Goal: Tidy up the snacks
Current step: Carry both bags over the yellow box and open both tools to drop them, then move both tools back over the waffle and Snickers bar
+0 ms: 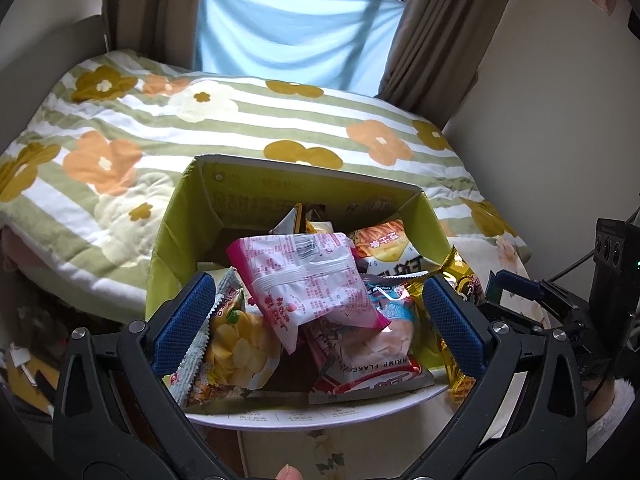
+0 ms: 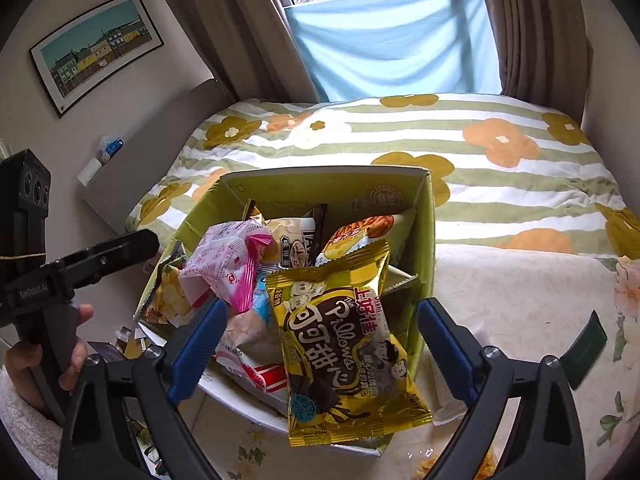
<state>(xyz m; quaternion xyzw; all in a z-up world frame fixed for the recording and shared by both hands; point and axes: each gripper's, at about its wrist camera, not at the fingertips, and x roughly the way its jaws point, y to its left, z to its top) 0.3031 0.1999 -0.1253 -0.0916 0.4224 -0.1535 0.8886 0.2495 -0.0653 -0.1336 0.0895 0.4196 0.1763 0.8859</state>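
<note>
i hold a claw in each hand above a green cardboard box [image 1: 182, 216] that sits on a floral cloth at the foot of a bed with a striped, flowered blanket [image 1: 240, 120]. the box is open at the top and heaped with snack packets.

my left claw [image 1: 316, 320] is spread wide, its blue pads [image 1: 184, 320] standing on either side of the pile and pressing on nothing. between them, on top of the heap, lies a pink and white packet [image 1: 316, 280], tilted, with its printed back facing up. under it to the left is a bag showing yellow chips [image 1: 236, 348]; under it to the right is a red and white packet marked shrimp flakes [image 1: 376, 376].

my right claw [image 2: 320, 352] is also released, its jaws standing wide. between them, touching neither blue pad [image 2: 200, 348], a gold packet with dark lettering [image 2: 344, 344] lies along the near right side of the box, its lower end hanging over the near rim. the same gold packet shows at the right edge of the box in the left view [image 1: 460, 280].

from the right view, my left hand [image 2: 52, 356] grips the black handle at the left edge, and the pink packet [image 2: 228, 260] sits beside the gold one. a framed picture of houses [image 2: 96, 50] hangs on the wall, and a blue sheet [image 2: 392, 36] covers the lower window between brown curtains.
</note>
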